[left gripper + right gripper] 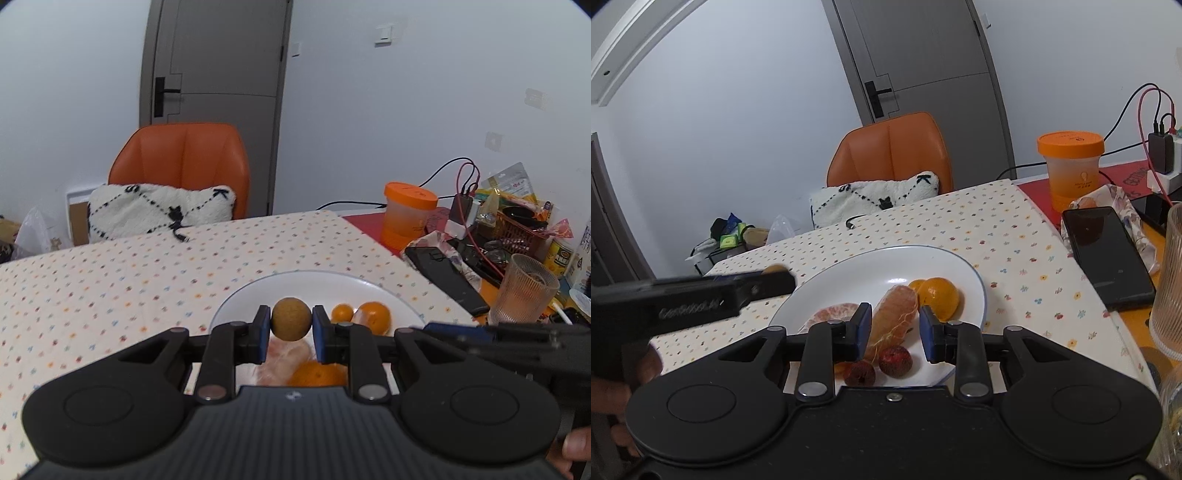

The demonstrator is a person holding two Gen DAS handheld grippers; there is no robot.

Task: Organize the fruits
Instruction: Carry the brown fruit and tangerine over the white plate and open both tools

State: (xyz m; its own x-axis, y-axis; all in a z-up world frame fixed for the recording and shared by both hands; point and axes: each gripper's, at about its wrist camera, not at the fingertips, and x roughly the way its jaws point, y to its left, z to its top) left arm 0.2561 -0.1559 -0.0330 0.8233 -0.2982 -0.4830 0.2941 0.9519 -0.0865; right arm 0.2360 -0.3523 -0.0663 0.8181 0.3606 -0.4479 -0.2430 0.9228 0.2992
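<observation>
1. Left tongs [291, 325]: pinching a round brown fruit [291, 318] between the blue pads, held above the white plate [236, 299].
2. Right tongs [894, 329]: spread apart, gripping nothing, poised over the near part of the plate [975, 291].
3. Between the right fingers lies a peeled citrus segment [895, 321], resting on the plate.
4. Two red lychee-like fruits [894, 361] sit at the plate's near edge; a second peeled segment [831, 314] lies to their left.
5. Orange tangerines [938, 297] lie on the plate's far right side, touching each other.
6. The plate stands on the counter's dotted cloth [997, 236].
7. Beyond, to the right: a black phone [1108, 254], an orange-lidded cup [1070, 166], a ribbed glass [526, 291].
</observation>
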